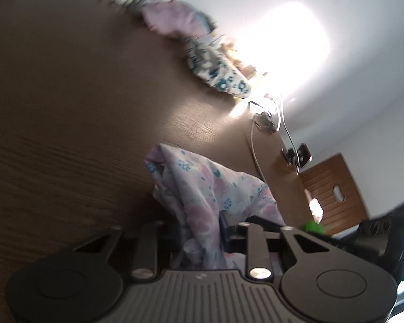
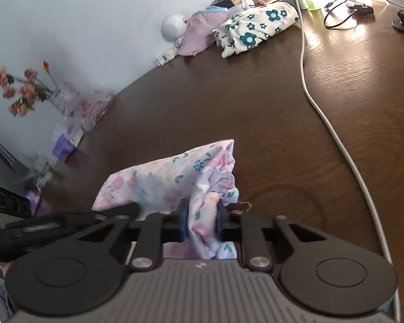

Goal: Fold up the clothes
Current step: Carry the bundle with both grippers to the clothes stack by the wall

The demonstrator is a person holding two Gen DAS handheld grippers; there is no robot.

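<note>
Pastel floral garment hangs bunched just above the table, clenched in both left gripper & right gripper, so prob. mid-lift before folding; next needs spreading it flat, w/ folded clothes waiting beyond.

I count three garments on the tabletop: one pastel floral cloth clamped in my two grippers, one blue-flowered piece and one pink piece at the far edge, plus one white cable.
</note>
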